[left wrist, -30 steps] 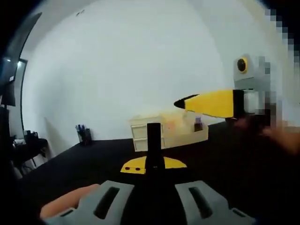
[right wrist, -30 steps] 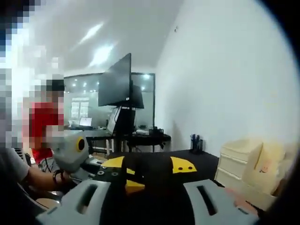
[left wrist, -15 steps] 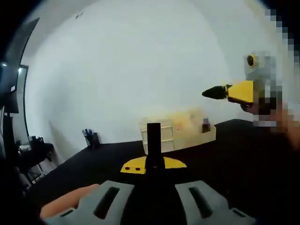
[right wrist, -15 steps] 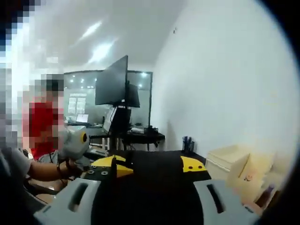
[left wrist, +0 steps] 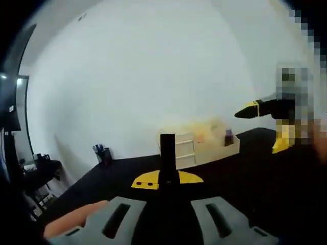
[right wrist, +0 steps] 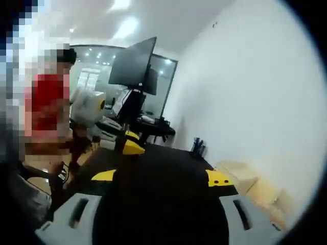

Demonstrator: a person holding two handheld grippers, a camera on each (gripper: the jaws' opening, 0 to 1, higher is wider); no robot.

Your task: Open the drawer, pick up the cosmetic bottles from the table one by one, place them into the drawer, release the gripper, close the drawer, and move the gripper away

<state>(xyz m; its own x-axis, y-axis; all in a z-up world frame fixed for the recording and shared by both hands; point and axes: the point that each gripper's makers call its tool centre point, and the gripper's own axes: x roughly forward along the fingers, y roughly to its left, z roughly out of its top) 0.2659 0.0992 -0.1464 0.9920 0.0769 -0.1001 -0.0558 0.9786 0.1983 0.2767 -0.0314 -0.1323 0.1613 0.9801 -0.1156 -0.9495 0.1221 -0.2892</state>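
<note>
Your left gripper [left wrist: 166, 214] has matt grey plastic jaws with smooth yellow plastic tips. The table [left wrist: 240, 178] looks matt black, like cloth or a mat, and the drawer unit [left wrist: 196, 149] on it is pale, smooth cream plastic. Behind stands a smooth, matt white wall [left wrist: 143, 76].

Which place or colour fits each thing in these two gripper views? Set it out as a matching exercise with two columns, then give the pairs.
Things:
1. drawer unit
2. pen holder
3. monitor
4. table

Descriptions:
A. black surface
B. cream, by the white wall
C. dark screen, high up in the right gripper view
D. small dark cup to the left of the drawer unit in the left gripper view

Pairs: 1-B, 2-D, 3-C, 4-A
</note>
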